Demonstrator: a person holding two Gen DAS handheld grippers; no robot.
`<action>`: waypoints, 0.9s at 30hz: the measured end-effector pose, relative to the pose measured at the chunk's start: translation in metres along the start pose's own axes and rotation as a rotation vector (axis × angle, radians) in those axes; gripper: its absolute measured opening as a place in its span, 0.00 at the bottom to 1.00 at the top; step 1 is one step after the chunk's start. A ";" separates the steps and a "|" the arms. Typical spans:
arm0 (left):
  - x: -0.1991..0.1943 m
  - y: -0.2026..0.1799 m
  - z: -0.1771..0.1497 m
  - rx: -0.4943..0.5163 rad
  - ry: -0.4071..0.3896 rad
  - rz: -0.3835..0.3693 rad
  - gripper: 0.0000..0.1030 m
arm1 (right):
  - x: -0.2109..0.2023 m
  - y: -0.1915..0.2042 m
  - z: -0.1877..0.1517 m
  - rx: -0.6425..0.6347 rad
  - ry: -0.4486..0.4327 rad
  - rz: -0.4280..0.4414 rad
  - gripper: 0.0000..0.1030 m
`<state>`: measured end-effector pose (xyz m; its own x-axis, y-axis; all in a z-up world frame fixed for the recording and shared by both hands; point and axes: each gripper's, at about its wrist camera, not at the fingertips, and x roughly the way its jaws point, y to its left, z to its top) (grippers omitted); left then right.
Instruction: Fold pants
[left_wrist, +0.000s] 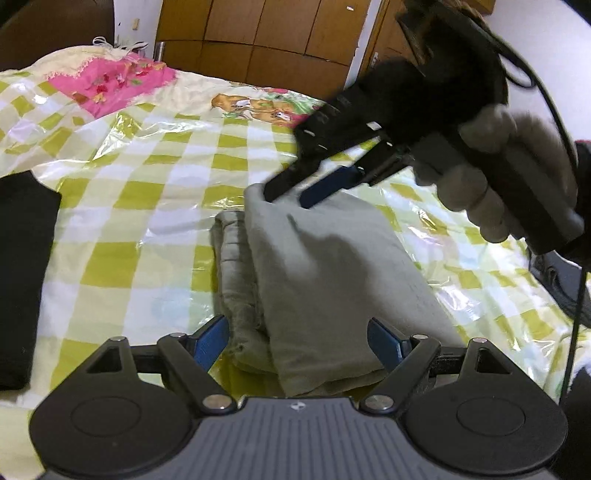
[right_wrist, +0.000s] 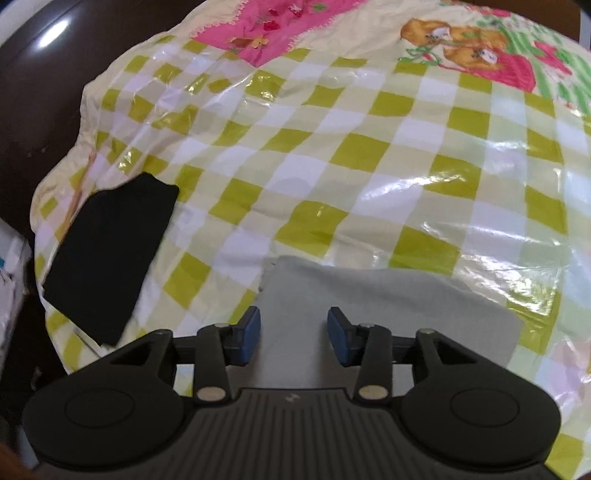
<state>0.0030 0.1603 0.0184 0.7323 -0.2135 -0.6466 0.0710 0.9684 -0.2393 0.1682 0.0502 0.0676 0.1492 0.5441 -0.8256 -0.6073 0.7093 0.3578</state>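
**Grey pants folded on checked bed cover**

Blue-padded fingers of the left gripper (left_wrist: 297, 345) are spread wide, released, around the near edge of the soft grey pants (left_wrist: 332, 266), folded into a thick rectangle. Further off, the right gripper (right_wrist: 294, 334) is likewise held open above the fabric. A glossy green-checked plastic sheet (right_wrist: 369, 147) lies beneath; a flat black garment (right_wrist: 110, 254) is seen apart.

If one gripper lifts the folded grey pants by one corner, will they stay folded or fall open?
The grey pants are soft cloth in loose stacked layers, so they would probably droop and unfold. They look light. The plastic sheet under them is glossy, so a push would likely slide the whole bundle.
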 end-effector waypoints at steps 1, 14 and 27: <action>0.001 -0.003 0.000 0.012 -0.007 0.010 0.90 | 0.002 0.003 0.000 0.003 -0.002 0.011 0.43; 0.014 -0.020 0.004 0.102 -0.026 0.076 0.90 | 0.023 0.005 -0.010 0.025 0.030 -0.073 0.05; -0.003 -0.018 0.025 0.005 -0.045 -0.039 0.23 | -0.055 -0.005 -0.015 0.095 -0.125 0.015 0.03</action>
<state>0.0164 0.1469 0.0423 0.7590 -0.2448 -0.6033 0.1033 0.9602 -0.2596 0.1513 0.0098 0.1042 0.2405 0.6023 -0.7612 -0.5345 0.7368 0.4141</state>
